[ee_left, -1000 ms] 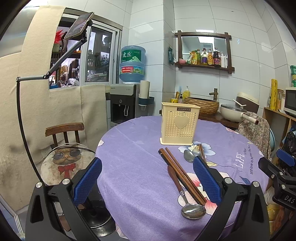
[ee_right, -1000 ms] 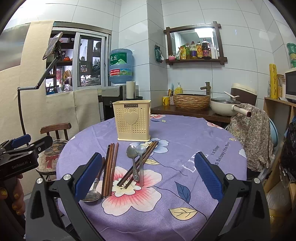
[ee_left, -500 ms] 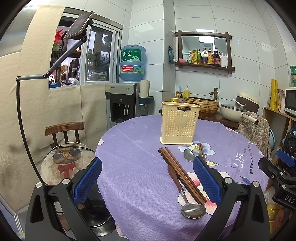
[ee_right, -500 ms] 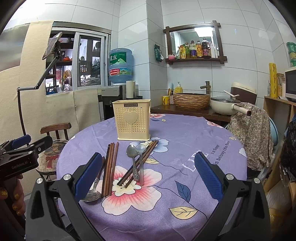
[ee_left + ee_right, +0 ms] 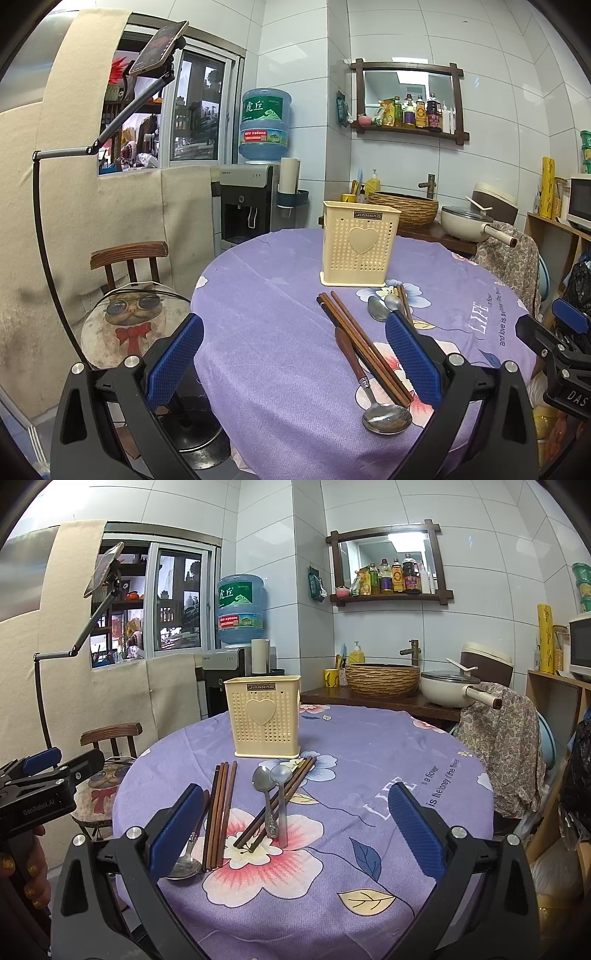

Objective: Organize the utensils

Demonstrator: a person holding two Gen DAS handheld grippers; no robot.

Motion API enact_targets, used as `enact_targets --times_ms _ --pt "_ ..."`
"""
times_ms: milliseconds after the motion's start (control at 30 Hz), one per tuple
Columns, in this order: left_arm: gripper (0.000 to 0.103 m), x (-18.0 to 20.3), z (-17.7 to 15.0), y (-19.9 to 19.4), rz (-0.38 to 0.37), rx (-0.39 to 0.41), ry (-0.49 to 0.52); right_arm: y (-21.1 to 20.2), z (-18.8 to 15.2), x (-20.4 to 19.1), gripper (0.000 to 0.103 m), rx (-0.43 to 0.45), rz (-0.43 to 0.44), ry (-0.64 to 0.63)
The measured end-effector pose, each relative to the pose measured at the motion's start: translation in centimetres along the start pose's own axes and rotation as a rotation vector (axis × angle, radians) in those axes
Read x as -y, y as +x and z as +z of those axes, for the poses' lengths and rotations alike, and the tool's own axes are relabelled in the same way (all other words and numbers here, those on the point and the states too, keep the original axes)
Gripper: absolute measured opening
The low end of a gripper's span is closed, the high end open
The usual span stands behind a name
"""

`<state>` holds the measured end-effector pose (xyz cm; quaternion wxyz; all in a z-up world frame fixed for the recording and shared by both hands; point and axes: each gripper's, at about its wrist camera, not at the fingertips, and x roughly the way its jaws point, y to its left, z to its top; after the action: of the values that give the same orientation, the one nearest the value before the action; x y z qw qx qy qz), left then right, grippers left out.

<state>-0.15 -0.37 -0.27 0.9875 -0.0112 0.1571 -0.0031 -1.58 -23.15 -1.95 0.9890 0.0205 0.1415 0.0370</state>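
Observation:
A cream perforated utensil holder (image 5: 264,718) with a heart stands upright on the round table, also in the left wrist view (image 5: 360,249). In front of it lie a bundle of brown chopsticks (image 5: 219,808), a wooden-handled spoon (image 5: 186,860), two metal spoons (image 5: 271,797) and a crossed pair of chopsticks (image 5: 280,805). The left wrist view shows the chopstick bundle (image 5: 364,341) and the wooden-handled spoon (image 5: 373,391). My left gripper (image 5: 293,365) is open and empty at the table's left edge. My right gripper (image 5: 295,834) is open and empty, above the near part of the table.
The table has a purple floral cloth (image 5: 369,775). A wooden chair with a cat cushion (image 5: 127,321) stands to the left. A cloth-draped chair (image 5: 506,746) stands to the right. A counter with basket and pot (image 5: 384,681) lies behind the table.

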Motion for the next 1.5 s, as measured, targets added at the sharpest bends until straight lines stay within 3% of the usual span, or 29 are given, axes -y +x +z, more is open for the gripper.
enact_targets --times_ms 1200,1500 --pt "0.097 -0.1 -0.1 0.1 0.0 -0.004 0.0 0.6 -0.4 0.0 0.098 -0.018 0.002 -0.001" --pt "0.097 -1.1 -1.1 1.2 0.011 -0.048 -0.009 1.8 -0.6 -0.1 0.098 -0.052 0.002 -0.012"
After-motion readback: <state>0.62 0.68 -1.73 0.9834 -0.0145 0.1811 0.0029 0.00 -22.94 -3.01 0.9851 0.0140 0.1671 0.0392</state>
